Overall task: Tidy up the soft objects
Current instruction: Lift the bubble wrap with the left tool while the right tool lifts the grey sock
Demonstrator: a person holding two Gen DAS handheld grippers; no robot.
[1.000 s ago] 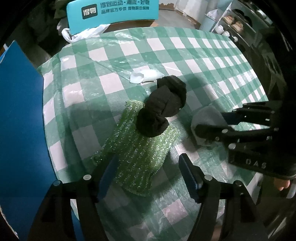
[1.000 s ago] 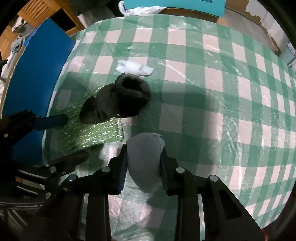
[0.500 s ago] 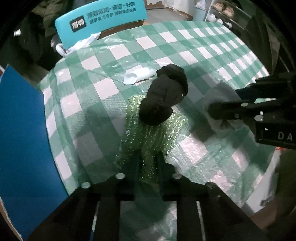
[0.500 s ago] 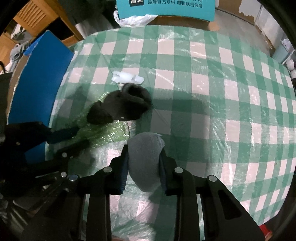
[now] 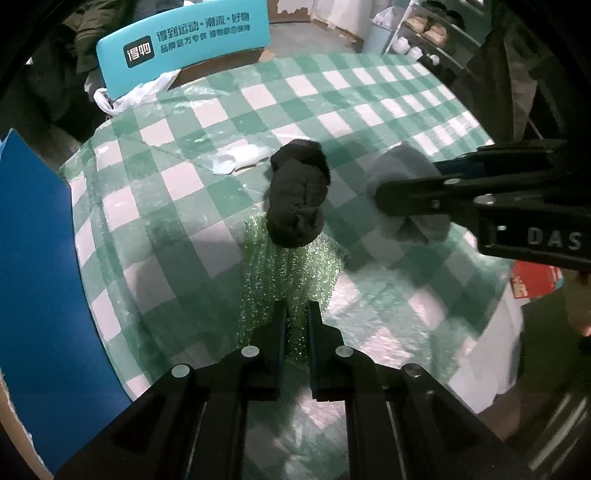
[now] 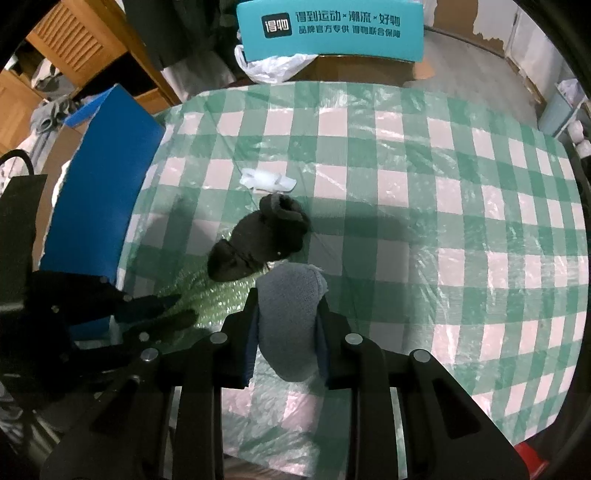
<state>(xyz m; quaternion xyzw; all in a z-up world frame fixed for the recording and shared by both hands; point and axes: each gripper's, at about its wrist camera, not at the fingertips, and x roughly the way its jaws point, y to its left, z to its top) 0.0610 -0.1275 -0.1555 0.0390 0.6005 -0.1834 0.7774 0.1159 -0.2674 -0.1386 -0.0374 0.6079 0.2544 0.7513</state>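
Note:
A sparkly green cloth (image 5: 288,266) lies on the checked tablecloth (image 5: 177,206), with a black rolled sock bundle (image 5: 297,199) resting on its far end. My left gripper (image 5: 295,306) pinches the cloth's near edge, its jaws still closing, and the edge is pulled up off the table. My right gripper (image 6: 288,299) grips a rolled grey sock (image 6: 290,325) held above the table, its jaws still tightening. The right wrist view has the black bundle (image 6: 258,240) just beyond the grey sock and the left gripper (image 6: 184,308) at lower left on the green cloth (image 6: 221,299).
A small white crumpled piece (image 6: 267,181) lies beyond the black bundle. A blue board (image 6: 99,177) stands along the table's left edge. A teal chair back (image 6: 328,29) with a white plastic bag (image 6: 273,68) is at the far side. Shelves are at far right.
My left gripper went from open over the green cloth to shut on its near edge and raised it. My right gripper rose with the grey sock still held.

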